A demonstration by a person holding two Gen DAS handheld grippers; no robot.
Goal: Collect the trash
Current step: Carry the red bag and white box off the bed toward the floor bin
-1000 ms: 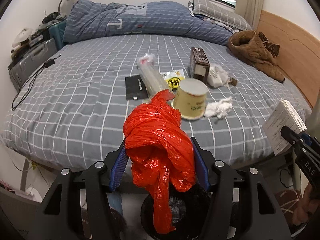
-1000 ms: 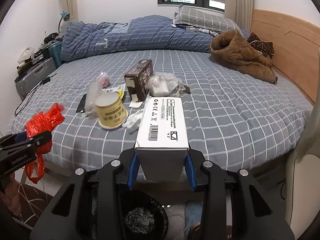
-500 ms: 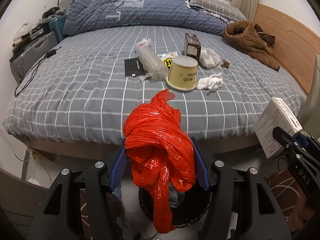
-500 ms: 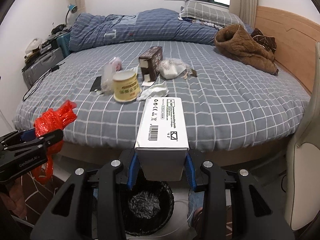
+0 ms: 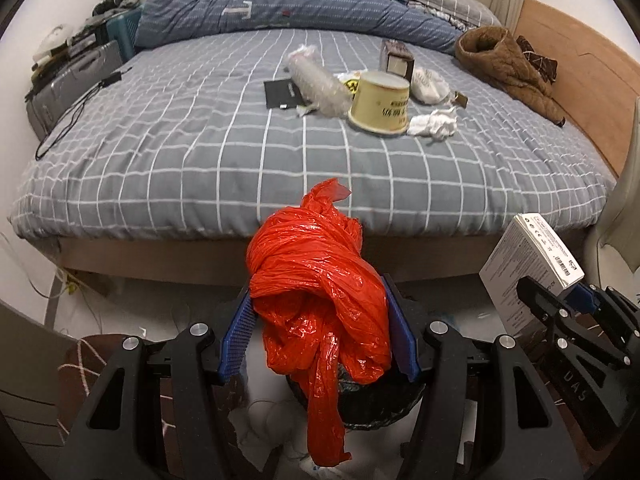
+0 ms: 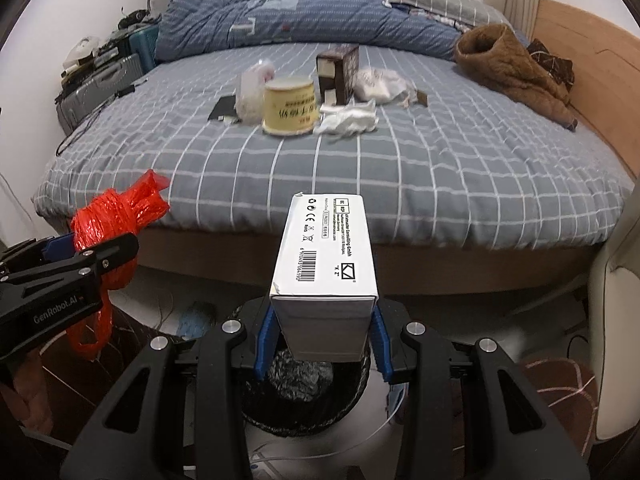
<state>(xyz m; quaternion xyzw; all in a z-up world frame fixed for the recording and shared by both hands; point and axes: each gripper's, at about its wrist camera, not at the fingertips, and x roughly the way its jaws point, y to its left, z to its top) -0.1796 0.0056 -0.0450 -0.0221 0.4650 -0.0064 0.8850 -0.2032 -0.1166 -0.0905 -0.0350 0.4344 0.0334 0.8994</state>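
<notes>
My left gripper (image 5: 320, 340) is shut on a crumpled red plastic bag (image 5: 316, 280), held just above a black-lined trash bin (image 5: 360, 408) on the floor. My right gripper (image 6: 322, 344) is shut on a white cardboard box (image 6: 326, 248), held over the same bin (image 6: 300, 392). The box also shows at the right of the left wrist view (image 5: 528, 260), and the red bag at the left of the right wrist view (image 6: 116, 216). On the bed lie a yellow paper tub (image 5: 380, 102), white tissue (image 5: 434, 122), a brown carton (image 5: 396, 56), a clear plastic wrapper (image 5: 316, 84) and a black card (image 5: 284, 94).
The bed (image 5: 160, 152) with a grey checked cover stands ahead of both grippers. A brown jacket (image 5: 504, 64) lies at its far right by the wooden headboard. Suitcases (image 5: 72, 80) stand at the left wall. A pale chair (image 6: 616, 300) is at the right.
Both grippers have drawn back from the bed and lowered towards the floor, each still holding its item. The bin now sits directly beneath them.
</notes>
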